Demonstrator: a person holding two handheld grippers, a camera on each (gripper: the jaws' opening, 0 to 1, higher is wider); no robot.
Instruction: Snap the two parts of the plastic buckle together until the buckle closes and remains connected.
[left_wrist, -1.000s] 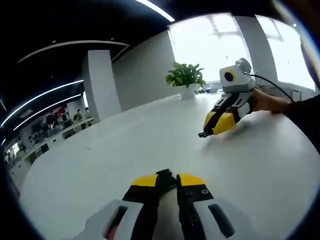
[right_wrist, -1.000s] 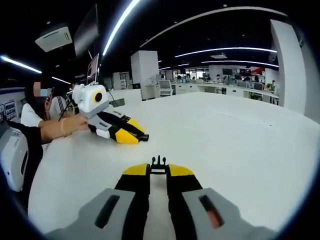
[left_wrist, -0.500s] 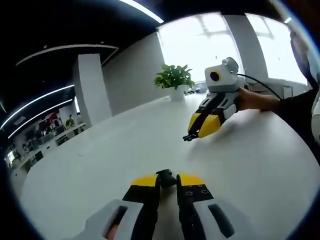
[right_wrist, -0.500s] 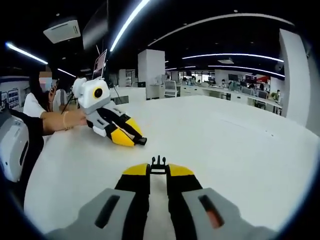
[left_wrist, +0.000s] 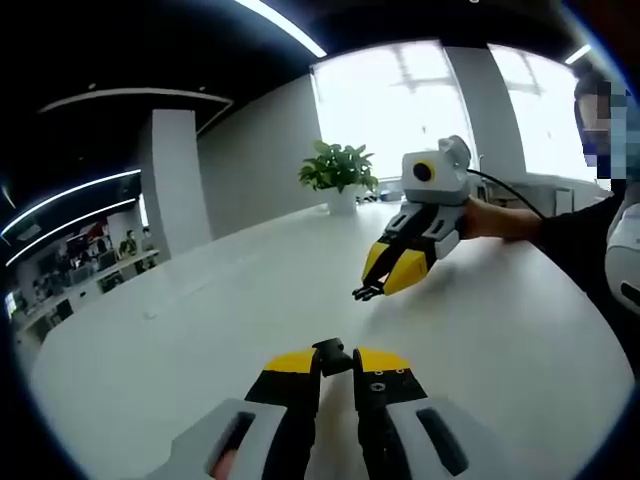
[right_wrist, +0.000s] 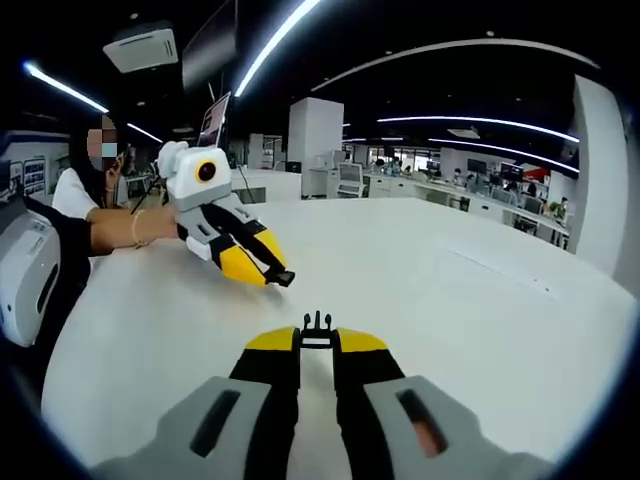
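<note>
Left gripper (left_wrist: 334, 357) pinches the socket (left_wrist: 331, 350); right gripper (right_wrist: 317, 335), entering the left gripper view at two o'clock, pinches the prongs (right_wrist: 317, 322), held apart above the table (right_wrist: 480, 300), seemingly for alignment.

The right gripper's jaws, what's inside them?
A small black buckle piece is pinched in the right gripper; its prongs poke out past the yellow tips. The part between the jaws is covered.

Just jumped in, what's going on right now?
A person holds a buckle half in each gripper over the white table. The left gripper pinches one black piece; the right gripper pinches the pronged piece. The halves are apart, not yet snapped together.
</note>
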